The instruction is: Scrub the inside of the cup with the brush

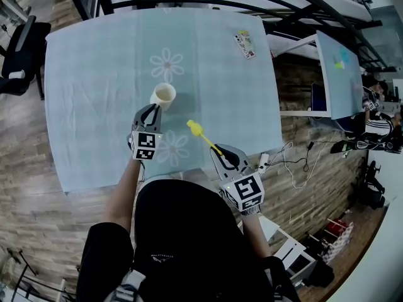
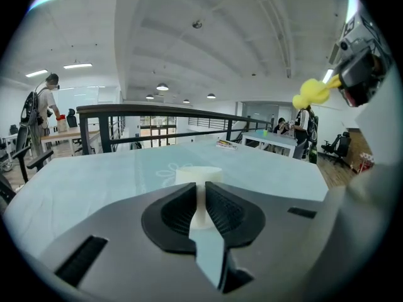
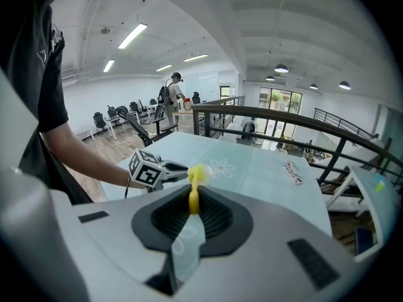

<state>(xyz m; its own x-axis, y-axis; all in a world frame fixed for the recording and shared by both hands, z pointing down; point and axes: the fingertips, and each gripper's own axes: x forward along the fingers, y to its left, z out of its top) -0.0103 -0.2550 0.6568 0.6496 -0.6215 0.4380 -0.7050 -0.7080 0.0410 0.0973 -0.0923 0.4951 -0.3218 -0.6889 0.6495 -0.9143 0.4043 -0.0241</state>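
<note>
A pale blue counter (image 1: 94, 74) is seen across the upper frame. Near centre, the left tool (image 1: 150, 113) is held narrowly parted and empty just below the cream cup (image 1: 163, 95). The right tool (image 1: 223, 153) is clamped on the yellow brush (image 1: 200, 133).

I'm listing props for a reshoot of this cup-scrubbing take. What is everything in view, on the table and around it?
Cup: one, cream, upright on the table ahead of the left gripper.
Brush: one, yellow, held over the table by the right gripper.
Flat printed item: one, multicoloured, table's far right corner.
Table: one, pale blue flowered cloth, centre.
Office chair: one, black, left of the table.
Left gripper: one, grey and black, jaws slightly apart, empty.
Right gripper: one, grey and black, jaws shut on the brush.
</note>
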